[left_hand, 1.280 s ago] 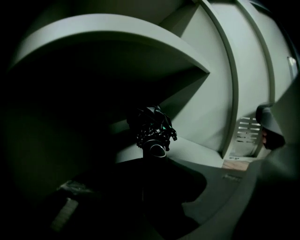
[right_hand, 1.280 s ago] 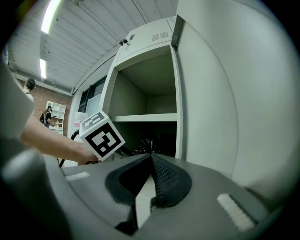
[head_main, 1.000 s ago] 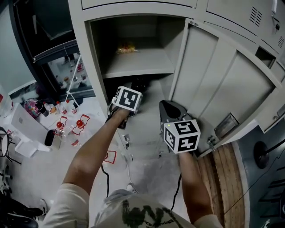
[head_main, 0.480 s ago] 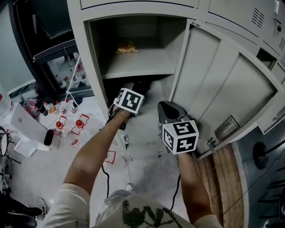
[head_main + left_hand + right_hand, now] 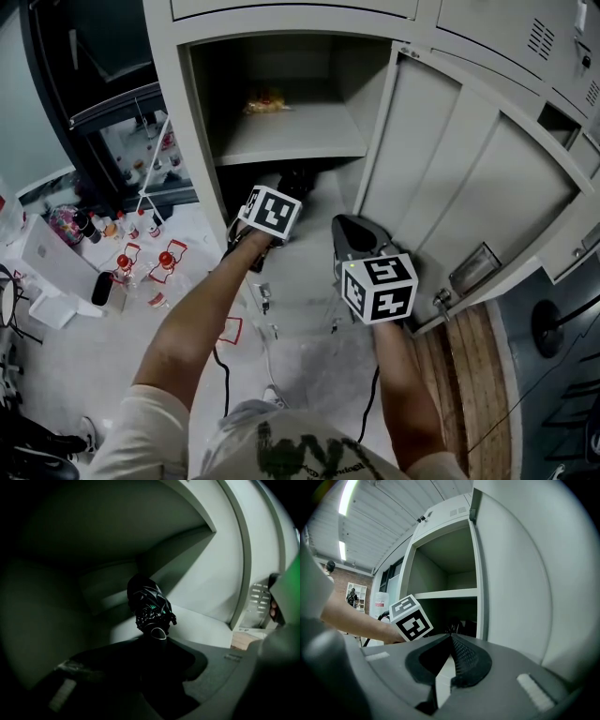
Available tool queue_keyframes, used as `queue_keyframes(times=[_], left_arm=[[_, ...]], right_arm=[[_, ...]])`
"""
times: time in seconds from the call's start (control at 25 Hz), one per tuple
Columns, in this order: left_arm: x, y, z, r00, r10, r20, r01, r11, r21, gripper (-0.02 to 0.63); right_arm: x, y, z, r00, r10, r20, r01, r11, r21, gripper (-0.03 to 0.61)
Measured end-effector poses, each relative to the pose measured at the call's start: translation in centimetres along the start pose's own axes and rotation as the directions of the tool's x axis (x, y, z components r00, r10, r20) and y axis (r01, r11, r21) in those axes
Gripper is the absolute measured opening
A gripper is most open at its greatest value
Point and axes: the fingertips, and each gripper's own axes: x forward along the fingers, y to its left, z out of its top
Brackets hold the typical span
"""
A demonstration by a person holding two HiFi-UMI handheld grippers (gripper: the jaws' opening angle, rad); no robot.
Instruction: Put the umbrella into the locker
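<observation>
The folded black umbrella stands tilted in the locker's lower compartment, under the shelf. In the head view it is only a dark shape behind my left gripper's marker cube. My left gripper reaches into that compartment. Its jaws are opening, with the umbrella's handle end at their mouth and no pad seen pressing on it. My right gripper hovers outside beside the open locker door. Its jaws are shut on nothing.
A small yellow item lies at the back of the upper shelf. The grey door swings out to the right. Bottles with red caps and cables litter the floor at left. A wooden board lies at lower right.
My left gripper's marker cube has shifted a touch toward the locker opening. The right gripper has stayed where it was.
</observation>
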Motion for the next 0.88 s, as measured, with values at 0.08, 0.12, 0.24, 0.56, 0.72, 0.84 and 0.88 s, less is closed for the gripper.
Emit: queue_keyframes(times=[0.08, 0.12, 0.24, 0.56, 0.72, 0.84, 0.88], left_arm=[[-0.6, 0.4, 0.9, 0.999, 0.018, 0.042, -0.018, 1.0, 0.008, 0.163], [-0.9, 0.5, 1.2, 0.998, 0.021, 0.058, -0.022, 1.0, 0.006, 0.167], [-1.4, 0.1, 1.3, 0.997, 0.013, 0.079, -0.012, 1.0, -0.007, 0.17], [-3.4, 0.1, 2.0, 0.989, 0.049, 0.138, -0.047, 0.999, -0.017, 0.202], [-5.0, 0.0, 2.4, 0.983, 0.068, 0.173, -0.061, 0.997, -0.041, 0.203], [-6.3, 0.1, 2.2, 0.979, 0.084, 0.185, -0.075, 0.996, -0.055, 0.202], [-6.8, 0.1, 2.0, 0.978, 0.088, 0.187, -0.078, 0.995, -0.062, 0.204]], right_arm=[[0.0, 0.1, -0.1, 1.0, 0.004, -0.003, -0.004, 1.0, 0.002, -0.002], [-0.1, 0.1, -0.1, 1.0, 0.006, -0.004, -0.006, 1.0, 0.002, -0.002], [-0.3, 0.2, -0.2, 1.0, 0.008, -0.009, -0.008, 1.0, 0.002, -0.002], [-1.3, 0.5, 0.0, 1.0, 0.026, -0.001, -0.026, 1.0, 0.017, -0.002], [-1.9, 1.0, 0.1, 0.999, 0.039, 0.0, -0.039, 0.999, 0.015, -0.002], [-2.3, 1.4, 0.3, 0.999, 0.052, 0.003, -0.052, 0.999, 0.015, -0.002], [-2.5, 1.6, 0.3, 0.998, 0.056, 0.003, -0.056, 0.998, 0.017, -0.002]])
